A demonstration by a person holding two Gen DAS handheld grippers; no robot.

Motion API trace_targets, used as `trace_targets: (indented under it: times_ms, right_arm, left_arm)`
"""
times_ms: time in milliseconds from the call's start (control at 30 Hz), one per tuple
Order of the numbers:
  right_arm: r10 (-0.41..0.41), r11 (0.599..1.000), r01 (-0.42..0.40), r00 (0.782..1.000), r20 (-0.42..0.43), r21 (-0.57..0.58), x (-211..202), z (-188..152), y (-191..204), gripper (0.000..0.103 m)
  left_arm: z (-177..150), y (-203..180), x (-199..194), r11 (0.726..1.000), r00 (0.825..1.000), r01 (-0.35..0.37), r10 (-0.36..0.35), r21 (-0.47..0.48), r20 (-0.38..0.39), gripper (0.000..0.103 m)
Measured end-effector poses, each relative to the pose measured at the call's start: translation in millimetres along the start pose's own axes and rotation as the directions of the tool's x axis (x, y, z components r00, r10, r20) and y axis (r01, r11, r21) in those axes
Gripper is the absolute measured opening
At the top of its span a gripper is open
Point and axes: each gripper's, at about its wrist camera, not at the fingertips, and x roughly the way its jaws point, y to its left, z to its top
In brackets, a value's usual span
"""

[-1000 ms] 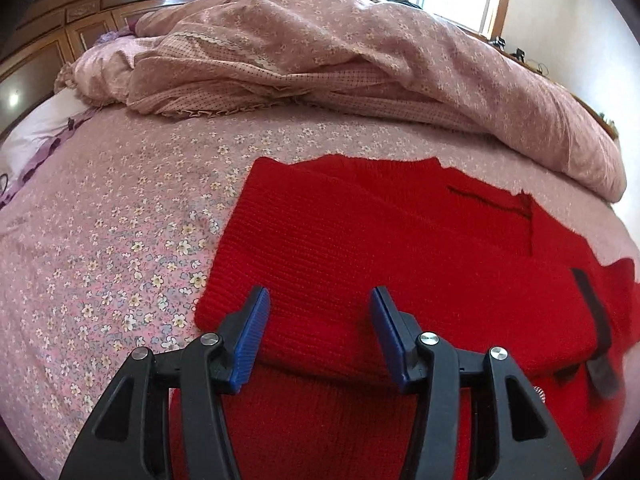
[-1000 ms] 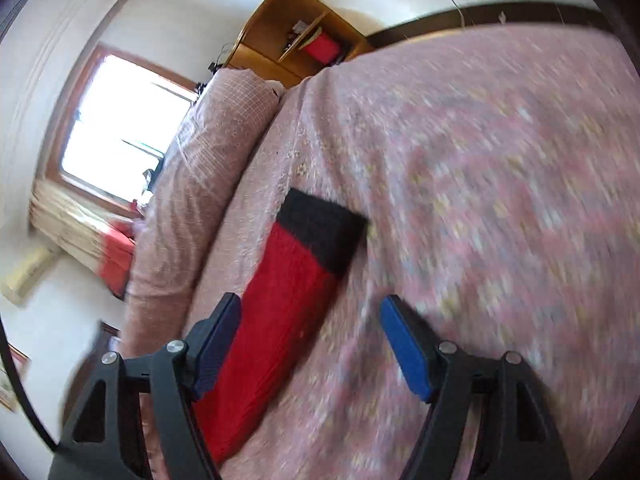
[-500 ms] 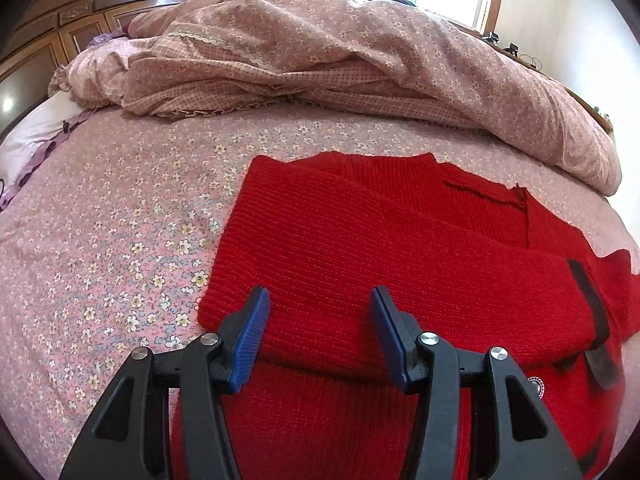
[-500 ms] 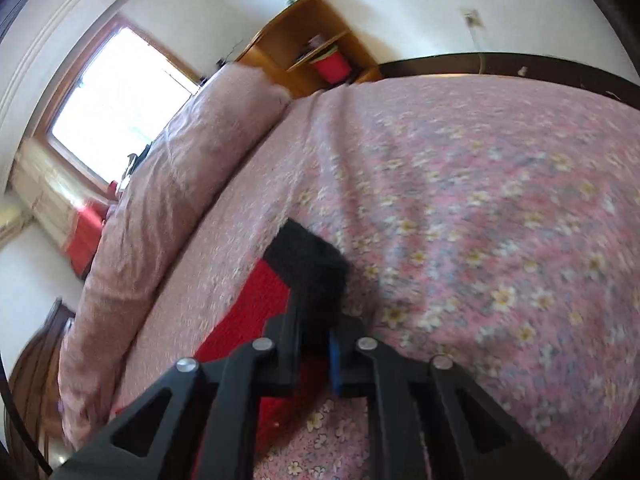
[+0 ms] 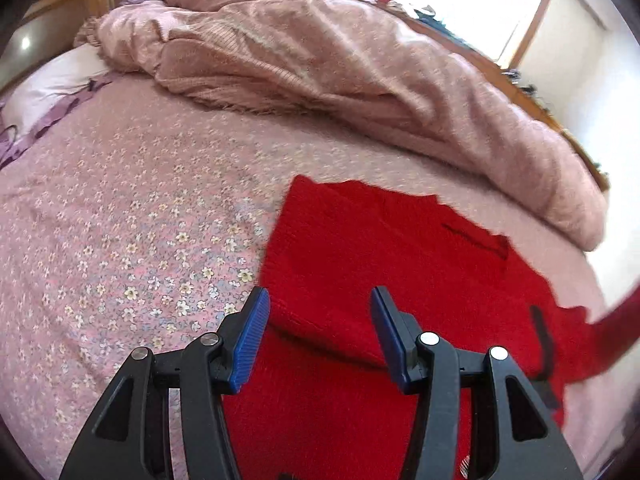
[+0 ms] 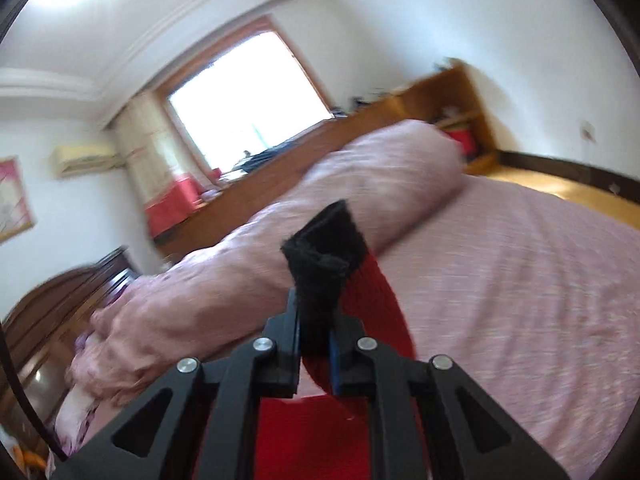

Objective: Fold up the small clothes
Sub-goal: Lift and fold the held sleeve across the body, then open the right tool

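A red knitted sweater (image 5: 380,264) lies on the flowered bedsheet (image 5: 120,232), one sleeve folded across its body. My left gripper (image 5: 318,336) hovers open just above the sweater's near left part, with nothing between its blue pads. In the right wrist view my right gripper (image 6: 316,332) is shut on the black cuff (image 6: 320,252) of the other red sleeve (image 6: 376,308), held up off the bed. That lifted sleeve (image 5: 612,328) shows as a red streak at the right edge of the left wrist view.
A bunched pink quilt (image 5: 320,60) lies along the far side of the bed. A dark wooden headboard (image 6: 60,300) stands at the left, a window (image 6: 248,104) and a wooden shelf (image 6: 452,120) beyond the bed. A white pillow (image 5: 52,80) rests at far left.
My right gripper closed on the black cuff and lifted the sleeve off the bed, rolling as it rose. My left gripper rose slightly and stayed open.
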Motion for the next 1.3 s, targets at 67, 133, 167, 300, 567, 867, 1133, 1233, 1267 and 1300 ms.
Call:
trace_targets:
  times_ms: [67, 133, 167, 300, 567, 867, 1133, 1233, 1267, 1300]
  right_arm:
    - [0.038, 0.998, -0.039, 0.999, -0.014, -0.051, 1.6, -7.0, 45.2, 0.011]
    - [0.064, 0.991, -0.067, 0.997, -0.034, -0.112, 8.6, -17.2, 91.8, 0.011]
    - [0.064, 0.987, -0.069, 0.997, -0.043, -0.145, 14.4, -22.4, 112.0, 0.011]
    - [0.074, 0.968, -0.083, 0.996, -0.045, -0.239, 22.8, -50.8, 177.4, 0.011]
    - [0.198, 0.969, -0.215, 0.97, -0.142, -0.118, 72.8, -137.4, 251.5, 0.011]
    - [0.177, 0.934, -0.296, 0.87, -0.461, -0.201, 164.0, -306.3, 304.4, 0.011]
    - [0.22, 0.942, -0.317, 0.832, -0.509, -0.112, 169.6, -317.7, 284.2, 0.011]
    - [0.22, 0.944, -0.315, 0.824, -0.522, -0.101, 173.7, -319.1, 286.7, 0.012]
    - [0.215, 0.943, -0.315, 0.823, -0.526, -0.106, 174.1, -318.9, 287.8, 0.012]
    - [0.211, 0.942, -0.316, 0.824, -0.526, -0.117, 173.6, -319.6, 289.5, 0.012]
  left_arm:
    - [-3.7, 10.1, -11.5, 0.999, 0.998, 0.046, -0.047, 0.025, 0.03, 0.049]
    - [-15.5, 27.5, -19.2, 0.997, 0.991, 0.061, -0.066, 0.046, 0.117, 0.055]
    - [-16.3, 33.7, -16.8, 0.999, 0.994, -0.013, 0.01, 0.029, 0.112, 0.055]
    - [1.3, 46.1, -12.5, 0.999, 0.998, -0.01, 0.012, -0.033, 0.054, 0.055]
    - [5.5, 37.1, 3.5, 0.998, 0.999, -0.044, 0.045, 0.033, -0.026, 0.055]
    - [2.7, 44.8, 26.4, 0.988, 0.986, -0.136, 0.142, 0.075, -0.085, 0.055]
    - [6.7, 56.9, 43.9, 0.987, 0.981, -0.16, 0.161, 0.021, -0.104, 0.055]
    - [5.9, 54.5, 51.2, 0.981, 0.98, -0.189, 0.191, 0.035, -0.058, 0.055]
    - [6.4, 55.0, 55.2, 0.979, 0.978, -0.198, 0.2, 0.037, -0.061, 0.055]
    - [6.7, 56.4, 58.3, 0.978, 0.976, -0.204, 0.206, 0.033, -0.067, 0.055]
